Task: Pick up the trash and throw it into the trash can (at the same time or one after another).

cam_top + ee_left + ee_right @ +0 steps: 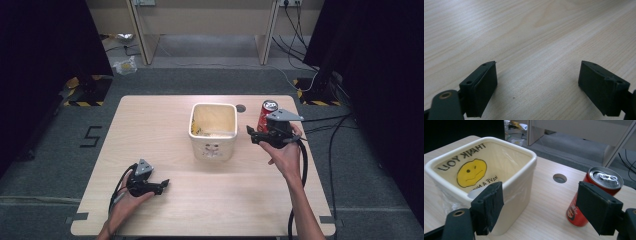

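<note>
A cream square bin lined with a plastic bag stands at the middle of the wooden table. A red drink can stands upright to its right. My right gripper hovers between them, just in front of the can, pointing left. In the right gripper view the bin with a yellow smiley bag is at left and the can at right; the gripper is open with nothing between its pads. My left gripper rests low near the front left, open over bare wood.
A round cable hole lies in the tabletop behind the bin and can. Cables trail from both grippers off the table's front and right edges. Beyond the far edge are grey floor, desk legs and black stands.
</note>
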### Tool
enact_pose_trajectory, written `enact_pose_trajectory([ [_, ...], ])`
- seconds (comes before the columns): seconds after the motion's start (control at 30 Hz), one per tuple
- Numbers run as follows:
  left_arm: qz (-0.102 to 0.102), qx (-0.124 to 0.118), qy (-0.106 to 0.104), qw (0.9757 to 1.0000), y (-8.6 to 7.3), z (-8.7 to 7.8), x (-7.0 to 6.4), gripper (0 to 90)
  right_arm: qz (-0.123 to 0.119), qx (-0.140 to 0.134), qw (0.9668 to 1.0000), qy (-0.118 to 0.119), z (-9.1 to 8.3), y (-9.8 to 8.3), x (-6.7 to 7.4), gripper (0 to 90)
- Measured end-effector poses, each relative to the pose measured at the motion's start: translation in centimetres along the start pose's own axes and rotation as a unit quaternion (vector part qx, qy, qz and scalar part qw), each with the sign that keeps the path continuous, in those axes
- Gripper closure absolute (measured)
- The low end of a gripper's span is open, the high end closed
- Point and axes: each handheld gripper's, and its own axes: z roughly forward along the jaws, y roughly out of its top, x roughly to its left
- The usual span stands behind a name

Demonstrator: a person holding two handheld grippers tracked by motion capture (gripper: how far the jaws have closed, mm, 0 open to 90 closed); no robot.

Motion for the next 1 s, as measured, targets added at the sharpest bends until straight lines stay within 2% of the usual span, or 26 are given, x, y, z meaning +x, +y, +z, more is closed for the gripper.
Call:
enact_pose_trajectory([
  [0.3,-0.001,-0.001,0.0,1.0,0.0,0.0,0.0,14.7,0.022,0.006,0.9989,-0.041,0.6,-1.4,-2.0,20.3],
  [0.37,-0.001,-0.001,0.0,1.0,0.0,0.0,0.0,14.7,0.034,0.008,0.9981,-0.051,1.1,-1.9,-2.7,18.8],
  [0.6,-0.001,-0.001,0.0,1.0,0.0,0.0,0.0,14.7,0.05,0.015,0.9964,-0.066,2.3,-2.7,-4.0,18.1],
  [1.0,-0.001,-0.001,0.0,1.0,0.0,0.0,0.0,14.7,0.071,0.016,0.9933,-0.09,5.6,-4.0,-6.1,18.1],
])
